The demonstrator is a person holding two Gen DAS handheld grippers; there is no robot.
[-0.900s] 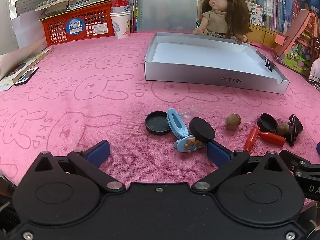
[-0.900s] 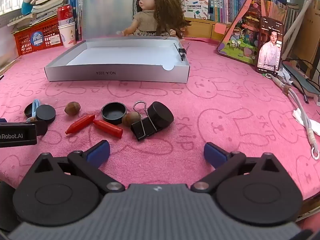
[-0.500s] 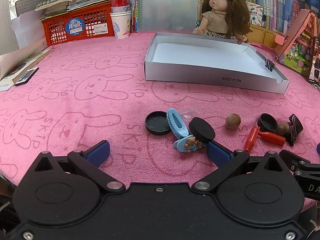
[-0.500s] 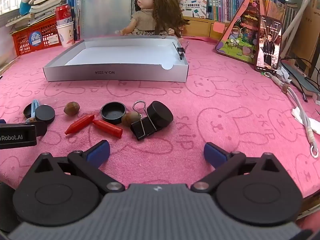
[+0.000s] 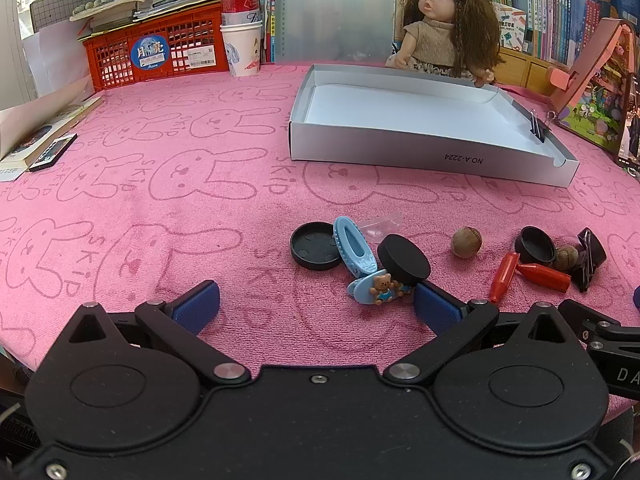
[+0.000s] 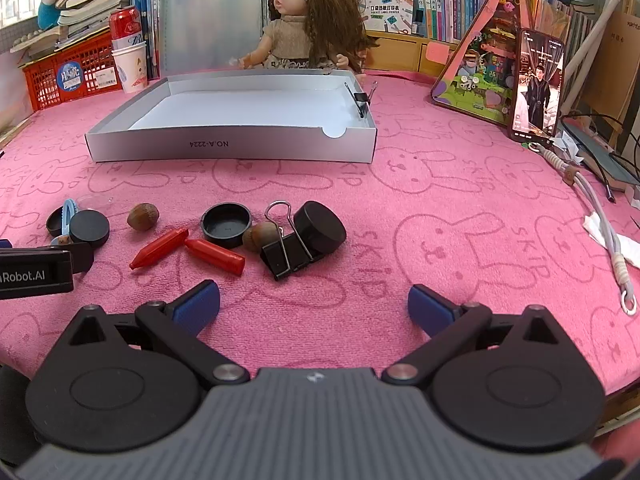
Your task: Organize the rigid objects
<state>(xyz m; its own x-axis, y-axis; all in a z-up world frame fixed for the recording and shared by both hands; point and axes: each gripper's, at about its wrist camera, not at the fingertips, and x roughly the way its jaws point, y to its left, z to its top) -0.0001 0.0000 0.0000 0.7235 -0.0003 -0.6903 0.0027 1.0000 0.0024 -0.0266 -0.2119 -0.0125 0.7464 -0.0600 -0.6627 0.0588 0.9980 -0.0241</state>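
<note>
Small objects lie scattered on the pink cloth in front of an empty white box (image 5: 432, 156) (image 6: 232, 146). Just ahead of my left gripper (image 5: 316, 306), which is open and empty, lie a black lid (image 5: 314, 245), a blue hair clip (image 5: 354, 247), a black puck (image 5: 404, 260) and a bear clip (image 5: 380, 288). Further right sit a nut (image 5: 466, 242) and two red crayons (image 5: 524, 274). My right gripper (image 6: 314, 304) is open and empty, short of the red crayons (image 6: 192, 252), black cap (image 6: 226, 225), binder clip (image 6: 286, 256) and black cylinder (image 6: 320, 228).
A doll (image 5: 444, 24) sits behind the box. A red basket (image 5: 160, 50) and a can on a paper cup (image 5: 242, 28) stand at the back left. A phone (image 6: 534, 86) and cables (image 6: 600, 228) lie to the right. A small clip (image 6: 362, 100) grips the box wall.
The right wrist view has shifted slightly, so the objects sit a little further left and lower. The left gripper has not moved. Both stay open.
</note>
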